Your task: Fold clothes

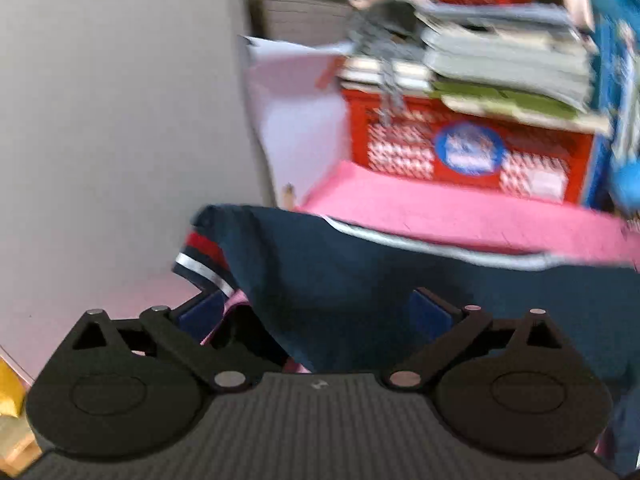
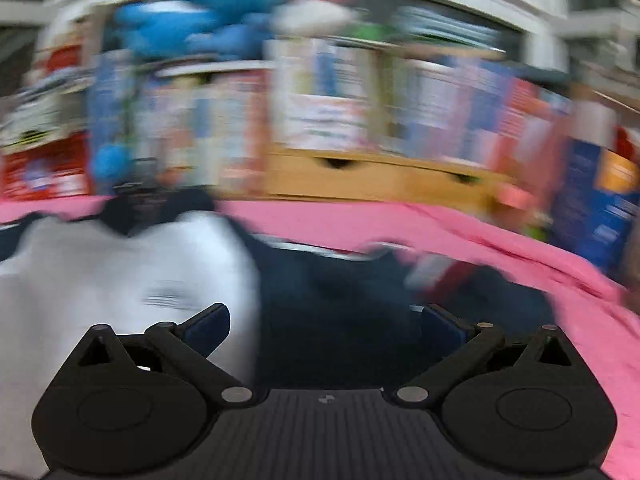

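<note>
The garment (image 1: 360,280) lies on the cloth (image 1: 460,212), with the crate (image 1: 472,148) behind it.

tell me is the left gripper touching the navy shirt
Cannot tell. In the left wrist view the navy shirt drapes between the open jaws of the left gripper and hides their tips, so neither contact nor a gap shows plainly.

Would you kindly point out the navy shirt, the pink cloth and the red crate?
navy shirt (image 1: 360,280): left wrist view, main body.
pink cloth (image 1: 440,208): left wrist view, bare part.
red crate (image 1: 400,148): left wrist view, front wall.
</note>
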The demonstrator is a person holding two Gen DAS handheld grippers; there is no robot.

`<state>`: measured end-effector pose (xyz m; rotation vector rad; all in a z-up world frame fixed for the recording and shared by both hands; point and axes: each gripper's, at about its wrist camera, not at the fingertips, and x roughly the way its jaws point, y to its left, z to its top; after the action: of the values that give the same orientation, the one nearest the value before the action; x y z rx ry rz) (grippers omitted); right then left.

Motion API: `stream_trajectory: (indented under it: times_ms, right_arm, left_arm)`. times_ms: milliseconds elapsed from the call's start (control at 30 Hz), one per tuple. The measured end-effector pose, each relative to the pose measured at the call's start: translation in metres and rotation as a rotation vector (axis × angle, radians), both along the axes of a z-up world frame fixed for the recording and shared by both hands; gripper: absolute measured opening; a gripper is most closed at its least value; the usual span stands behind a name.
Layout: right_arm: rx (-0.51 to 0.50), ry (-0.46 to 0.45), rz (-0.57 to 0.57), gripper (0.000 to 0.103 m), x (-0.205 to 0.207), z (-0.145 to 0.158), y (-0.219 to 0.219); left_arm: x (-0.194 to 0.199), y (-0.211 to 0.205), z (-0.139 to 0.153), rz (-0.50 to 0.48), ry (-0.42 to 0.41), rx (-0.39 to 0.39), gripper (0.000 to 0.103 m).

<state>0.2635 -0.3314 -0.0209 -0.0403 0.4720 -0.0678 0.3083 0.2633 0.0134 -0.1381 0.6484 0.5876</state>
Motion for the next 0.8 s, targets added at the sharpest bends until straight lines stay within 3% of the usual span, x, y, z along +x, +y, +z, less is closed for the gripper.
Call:
stream_trajectory:
  times_ms: [67,100,133,167,200,333,367,467,633,667,700,733,767,800]
  right_arm:
    - [0.119,0.009,0.026,0.102,0.004,-0.004,-0.023]
    - [0.179,0.014,0.038,0.092,0.006,-0.006,-0.035]
    - [0.238,0.018,0.051,0.081,0.007,-0.008,-0.046]
    - [0.298,0.023,0.064,0.052,0.009,-0.01,-0.058]
    - [0.357,0.027,0.077,0.044,0.011,-0.012,-0.069]
    - [0.596,0.046,0.128,0.046,0.019,-0.019,-0.116]
    - [0.648,0.051,0.137,0.05,0.02,-0.021,-0.126]
    - [0.563,0.077,0.051,0.074,0.023,-0.021,-0.138]
    - [0.421,0.121,-0.09,0.075,0.029,-0.022,-0.158]
    - [0.392,0.13,-0.118,0.066,0.03,-0.022,-0.161]
    - [0.363,0.138,-0.146,0.048,0.031,-0.022,-0.165]
    - [0.334,0.147,-0.173,0.039,0.032,-0.022,-0.169]
    - [0.305,0.155,-0.201,0.032,0.033,-0.022,-0.173]
    - [0.276,0.164,-0.229,0.032,0.034,-0.022,-0.177]
  left_arm:
    - [0.001,-0.01,0.001,-0.025,0.02,0.009,0.1]
    - [0.001,-0.016,0.001,-0.038,0.03,0.013,0.1]
    - [0.0,-0.021,0.004,-0.047,0.015,0.0,0.1]
    - [-0.003,-0.032,0.008,-0.076,-0.001,-0.008,0.1]
    - [-0.005,-0.043,0.012,-0.105,-0.017,-0.015,0.1]
    - [-0.003,-0.105,0.017,-0.315,-0.024,-0.039,0.1]
    - [-0.002,-0.121,0.017,-0.368,-0.023,-0.047,0.1]
    - [0.005,-0.17,0.009,-0.515,-0.001,-0.093,0.1]
    - [0.02,-0.228,-0.019,-0.653,0.083,-0.133,0.1]
    - [0.023,-0.234,-0.025,-0.661,0.101,-0.125,0.1]
    - [0.026,-0.24,-0.032,-0.669,0.119,-0.117,0.1]
    - [0.029,-0.246,-0.038,-0.677,0.138,-0.109,0.1]
    - [0.03,-0.247,-0.042,-0.671,0.152,-0.089,0.1]
    - [0.029,-0.247,-0.045,-0.67,0.143,-0.076,0.102]
